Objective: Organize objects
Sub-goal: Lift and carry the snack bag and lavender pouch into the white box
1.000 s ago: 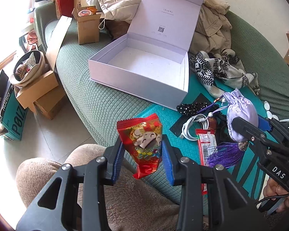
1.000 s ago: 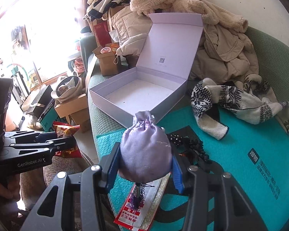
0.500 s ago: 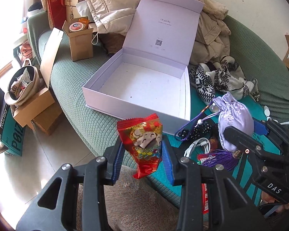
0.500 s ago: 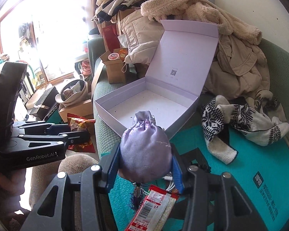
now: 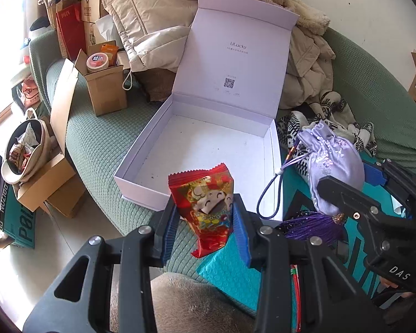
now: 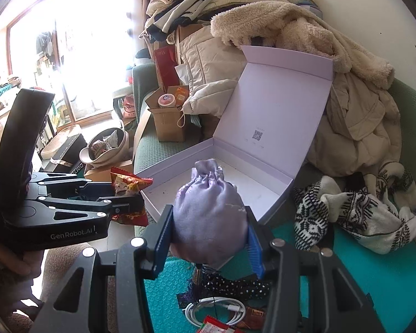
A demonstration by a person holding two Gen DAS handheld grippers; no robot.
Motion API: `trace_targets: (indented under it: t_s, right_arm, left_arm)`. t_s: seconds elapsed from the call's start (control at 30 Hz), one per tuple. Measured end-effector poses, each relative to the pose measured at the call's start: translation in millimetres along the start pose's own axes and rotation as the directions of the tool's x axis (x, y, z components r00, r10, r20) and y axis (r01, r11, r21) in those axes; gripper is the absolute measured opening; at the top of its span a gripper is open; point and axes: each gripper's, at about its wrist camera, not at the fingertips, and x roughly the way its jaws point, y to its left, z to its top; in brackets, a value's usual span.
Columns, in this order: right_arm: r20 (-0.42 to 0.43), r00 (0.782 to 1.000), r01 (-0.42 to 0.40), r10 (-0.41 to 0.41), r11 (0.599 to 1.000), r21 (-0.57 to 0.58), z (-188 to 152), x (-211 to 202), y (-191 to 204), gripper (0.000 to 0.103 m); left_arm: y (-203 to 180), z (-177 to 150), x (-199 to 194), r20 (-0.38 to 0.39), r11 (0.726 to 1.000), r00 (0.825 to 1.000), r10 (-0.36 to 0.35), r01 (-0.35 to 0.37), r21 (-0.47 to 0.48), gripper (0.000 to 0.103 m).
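My left gripper [image 5: 205, 222] is shut on a red snack packet [image 5: 205, 202] and holds it just in front of the near wall of an open lilac gift box [image 5: 141, 188]. The box lid stands upright behind it. My right gripper [image 6: 208, 236] is shut on a lilac satin drawstring pouch [image 6: 208, 213] with a purple tassel, held near the box's near right corner [image 6: 274, 208]. The pouch [image 5: 335, 163] and the right gripper show at the right of the left wrist view. The left gripper with the packet [image 6: 127, 186] shows at the left of the right wrist view.
The box sits on a green sofa [image 5: 102, 138]. A teal mat [image 6: 374, 272] holds a white cable [image 6: 216, 310], a polka-dot hair tie [image 6: 235, 285] and flat packets. Patterned knitwear [image 6: 346, 213], beige coats [image 6: 360, 127] and a small cardboard box [image 5: 105, 86] surround the gift box.
Both grippers have moved forward toward the open box with their loads; the box now looks larger and closer. The pouch has risen off the mat.
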Motion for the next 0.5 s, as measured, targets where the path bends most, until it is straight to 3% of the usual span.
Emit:
trace_targets:
  t_s: [0.5]
  right_arm:
    - [0.03,0.999,0.021,-0.019,0.998,-0.053,46,44,-17,0.048]
  left_arm:
    - [10,62,48,0.008,0.999,1.0,-0.008,0.007,0.046,0.035]
